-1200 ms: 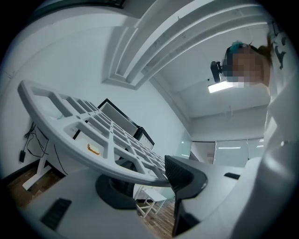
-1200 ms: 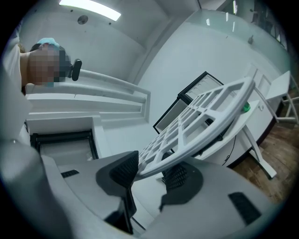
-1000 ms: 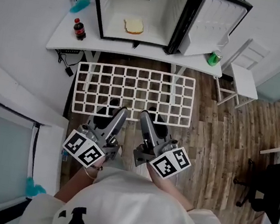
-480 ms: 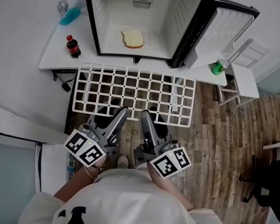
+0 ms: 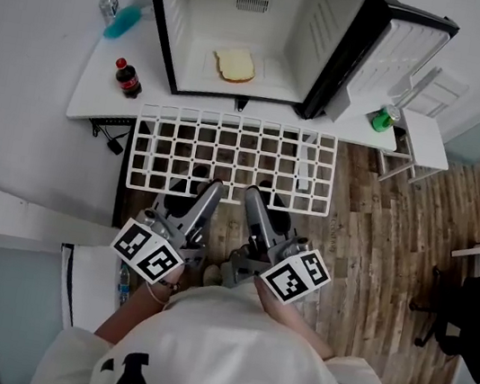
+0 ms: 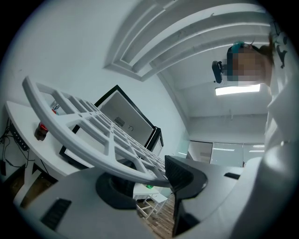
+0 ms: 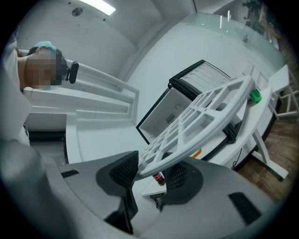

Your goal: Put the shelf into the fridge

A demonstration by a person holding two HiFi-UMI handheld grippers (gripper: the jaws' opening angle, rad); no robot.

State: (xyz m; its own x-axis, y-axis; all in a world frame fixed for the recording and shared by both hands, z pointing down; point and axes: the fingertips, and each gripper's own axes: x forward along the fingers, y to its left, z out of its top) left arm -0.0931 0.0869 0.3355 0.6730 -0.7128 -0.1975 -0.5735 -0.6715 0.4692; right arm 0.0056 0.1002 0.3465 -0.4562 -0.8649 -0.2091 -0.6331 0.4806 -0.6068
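Observation:
A white grid shelf [image 5: 232,159] hangs level in front of the open fridge [image 5: 249,29], its far edge over the white table's front edge. My left gripper [image 5: 209,189] is shut on the shelf's near rail left of centre, and my right gripper [image 5: 253,196] is shut on the same rail just to the right. In the left gripper view the shelf [image 6: 93,135] runs away from the jaws toward the fridge [image 6: 124,123]. The right gripper view shows the shelf [image 7: 201,121] clamped between the pads, fridge [image 7: 187,102] behind. A slice of bread [image 5: 234,65] lies on the fridge floor.
The fridge door [image 5: 399,58] stands open to the right. A cola bottle [image 5: 128,77] and a turquoise item [image 5: 120,19] sit on the white table [image 5: 93,89] left of the fridge, a green can [image 5: 381,119] on its right end. A white chair [image 5: 428,127] stands further right.
The person has stepped toward the fridge with the shelf, so fridge and table now sit closer and the shelf's far edge overlaps the table front. Both grips are unchanged.

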